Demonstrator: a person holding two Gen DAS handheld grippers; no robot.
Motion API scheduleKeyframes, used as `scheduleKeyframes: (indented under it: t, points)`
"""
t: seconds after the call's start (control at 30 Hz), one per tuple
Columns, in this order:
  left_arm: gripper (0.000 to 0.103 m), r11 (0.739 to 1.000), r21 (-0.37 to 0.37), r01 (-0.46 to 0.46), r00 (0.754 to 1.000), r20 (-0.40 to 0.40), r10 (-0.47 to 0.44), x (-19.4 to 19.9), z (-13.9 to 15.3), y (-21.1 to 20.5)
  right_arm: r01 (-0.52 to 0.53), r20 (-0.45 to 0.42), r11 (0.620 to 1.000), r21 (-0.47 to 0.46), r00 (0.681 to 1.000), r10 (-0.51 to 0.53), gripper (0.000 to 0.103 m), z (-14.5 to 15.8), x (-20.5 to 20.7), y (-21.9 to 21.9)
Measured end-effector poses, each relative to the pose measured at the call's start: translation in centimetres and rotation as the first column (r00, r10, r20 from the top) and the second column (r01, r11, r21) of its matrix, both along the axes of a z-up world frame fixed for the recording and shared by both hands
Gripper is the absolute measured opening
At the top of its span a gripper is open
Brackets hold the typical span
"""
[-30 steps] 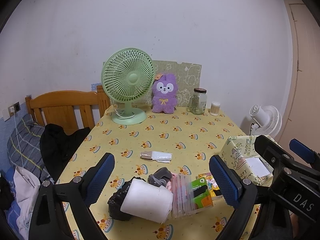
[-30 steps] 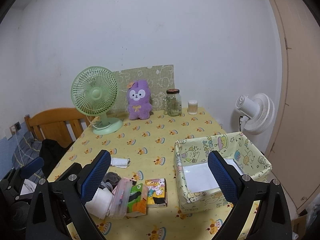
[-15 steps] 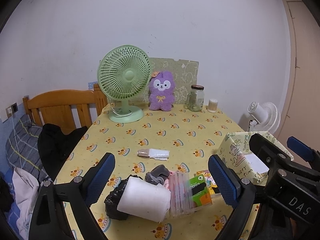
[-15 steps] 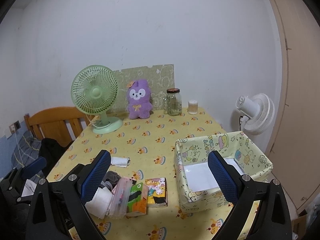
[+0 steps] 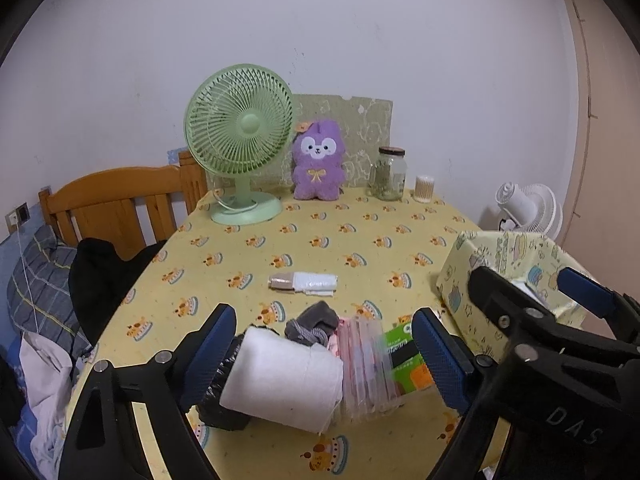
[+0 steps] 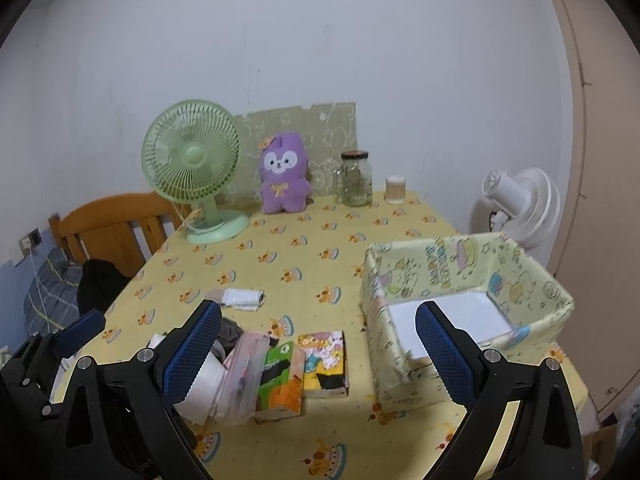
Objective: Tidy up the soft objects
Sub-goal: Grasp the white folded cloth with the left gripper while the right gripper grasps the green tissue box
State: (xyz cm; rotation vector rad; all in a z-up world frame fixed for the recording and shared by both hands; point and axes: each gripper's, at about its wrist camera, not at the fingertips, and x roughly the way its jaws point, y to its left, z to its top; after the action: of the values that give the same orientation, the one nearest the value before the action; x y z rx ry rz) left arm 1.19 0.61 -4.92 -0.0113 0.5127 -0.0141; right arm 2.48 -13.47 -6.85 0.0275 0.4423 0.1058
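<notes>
Two grippers are held wide apart over the near edge of the table (image 6: pixel 360 248), nothing gripped: the left gripper (image 5: pixel 324 356) above a white roll (image 5: pixel 282 384), the right gripper (image 6: pixel 318 346) near a fabric storage box (image 6: pixel 472 268). Beside the roll, a grey sock (image 5: pixel 314 322), a pink pouch (image 5: pixel 366 364), a green tissue pack (image 6: pixel 280 378) and a cartoon tissue pack (image 6: pixel 324 360) are bunched together. A purple plush toy (image 6: pixel 282 174) is propped upright at the far edge.
</notes>
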Motion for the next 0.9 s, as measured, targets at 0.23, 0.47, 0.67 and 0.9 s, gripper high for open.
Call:
scheduleKeyframes:
  t: [0.23, 0.47, 0.67, 0.9]
  points:
    - [0.086, 1.000, -0.001, 0.009, 0.999, -0.044, -0.009, 0.6, -2.3, 0.3, -0.014, -0.027, 1.000, -0.021, 1.000, 0.014, 0.098, -2.3, 0.8, 0.7]
    - [0.083, 1.000, -0.004, 0.007, 0.995, -0.100, -0.007, 1.4, -4.4, 0.6, -0.028, -0.066, 0.999, -0.036, 0.998, 0.025, 0.096, -4.2, 1.9, 1.5]
    - [0.076, 1.000, 0.000, -0.011, 0.991, -0.130, 0.011, 2.2, -5.6, 1.0, -0.040, -0.117, 0.998, -0.041, 0.992, 0.035, 0.089, -5.5, 2.9, 2.0]
    - [0.070, 0.999, 0.013, -0.031, 0.986, -0.161, 0.033, 2.8, -6.8, 1.3, -0.055, -0.188, 0.996, -0.067, 0.981, 0.042, 0.079, -6.7, 4.2, 2.8]
